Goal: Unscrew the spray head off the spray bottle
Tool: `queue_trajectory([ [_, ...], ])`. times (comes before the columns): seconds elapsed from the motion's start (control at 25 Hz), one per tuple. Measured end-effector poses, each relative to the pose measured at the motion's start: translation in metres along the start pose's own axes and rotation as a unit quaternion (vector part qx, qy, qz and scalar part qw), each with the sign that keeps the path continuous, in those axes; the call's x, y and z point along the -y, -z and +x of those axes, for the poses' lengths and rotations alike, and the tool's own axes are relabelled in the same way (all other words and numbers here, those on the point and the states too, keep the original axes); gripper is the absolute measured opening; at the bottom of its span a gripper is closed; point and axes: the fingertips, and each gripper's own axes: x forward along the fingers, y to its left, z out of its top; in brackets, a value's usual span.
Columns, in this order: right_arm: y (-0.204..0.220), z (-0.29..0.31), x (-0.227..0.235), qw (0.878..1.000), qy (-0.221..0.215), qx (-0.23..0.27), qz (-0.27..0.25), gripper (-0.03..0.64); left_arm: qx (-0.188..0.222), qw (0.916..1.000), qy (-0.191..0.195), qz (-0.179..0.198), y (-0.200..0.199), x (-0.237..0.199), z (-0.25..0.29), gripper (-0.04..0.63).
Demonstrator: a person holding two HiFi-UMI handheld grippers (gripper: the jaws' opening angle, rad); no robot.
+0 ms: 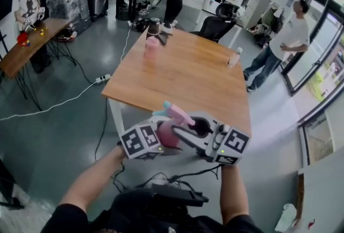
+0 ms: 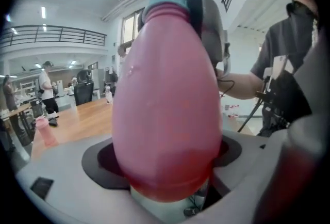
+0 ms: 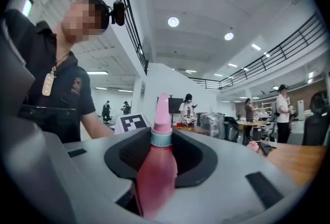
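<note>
Left gripper point(image 1: 161, 139) fingers clamp the pink spray bottle point(image 1: 170, 133) by its belly, in the air off the wooden surface's point(image 1: 188, 81) near edge; right gripper point(image 1: 196, 128) fingers stand apart round its teal collar point(image 3: 161, 138). Far back: pink cup point(image 1: 152, 47), small bottle point(image 1: 233, 58)

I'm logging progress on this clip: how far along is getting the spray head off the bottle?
Done: the bottle is up in the air, off the table, gripped round its belly by the left gripper. In hand: the right gripper has its jaws round the neck and collar; whether they press is unclear. Left: the spray head is still on, so it has yet to come off.
</note>
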Motion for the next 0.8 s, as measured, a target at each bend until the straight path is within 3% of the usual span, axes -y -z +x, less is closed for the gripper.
queue_trajectory([
  [0.24,-0.008,-0.009,-0.005,0.997,-0.073,0.029,0.023,0.138,0.029,0.9978,0.055,0.021,-0.013,0.017,0.002,0.423],
  [0.56,-0.011,-0.013,0.004,0.998,-0.045,0.048,0.022,0.137,0.008,0.9997,0.021,0.007,0.004,0.000,0.005,0.423],
  [0.8,-0.014,-0.019,0.018,0.998,0.001,0.063,0.019,0.137,-0.021,0.9997,-0.008,-0.002,0.024,-0.013,0.015,0.423],
])
